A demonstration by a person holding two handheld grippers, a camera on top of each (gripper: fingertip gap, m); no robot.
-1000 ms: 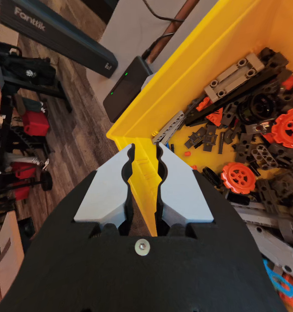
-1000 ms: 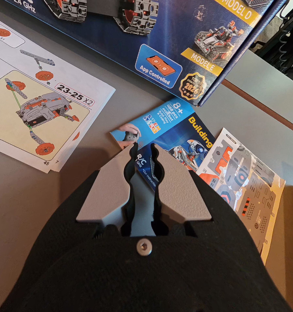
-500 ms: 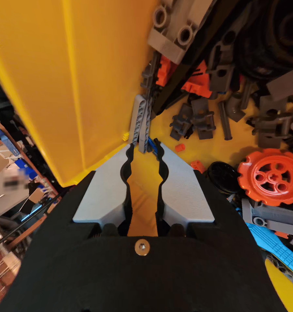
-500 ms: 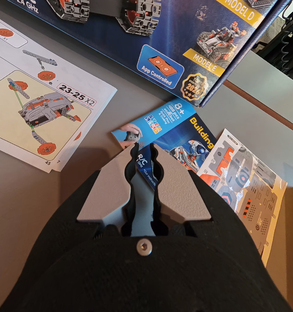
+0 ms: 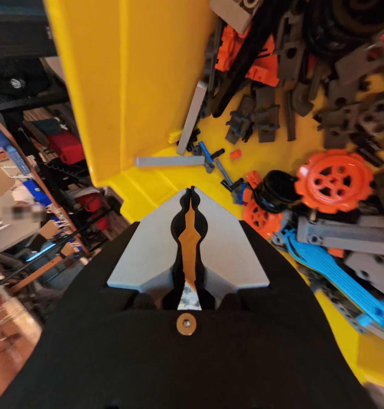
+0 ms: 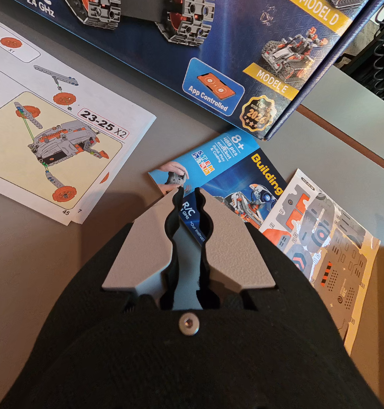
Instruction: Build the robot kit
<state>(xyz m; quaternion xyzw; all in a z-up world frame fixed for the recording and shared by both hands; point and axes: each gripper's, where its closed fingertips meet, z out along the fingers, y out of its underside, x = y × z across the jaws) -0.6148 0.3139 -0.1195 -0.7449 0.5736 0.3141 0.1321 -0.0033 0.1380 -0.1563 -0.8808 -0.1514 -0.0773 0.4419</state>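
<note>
Inside yellow bin [image 5: 129,88]: grey beams [image 5: 171,161], orange gears [image 5: 334,181], pinched-together left fingers [image 5: 155,239].

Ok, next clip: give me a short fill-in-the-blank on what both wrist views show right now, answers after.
1. The left gripper has its fingertips ____, with nothing between them.
2. It is over a corner of the ____ bin of building parts.
3. The right gripper hangs with its jaws apart over a ____ booklet.
4. The big toothed wheel in the bin is ____.

Answers: shut; yellow; blue; orange
</note>
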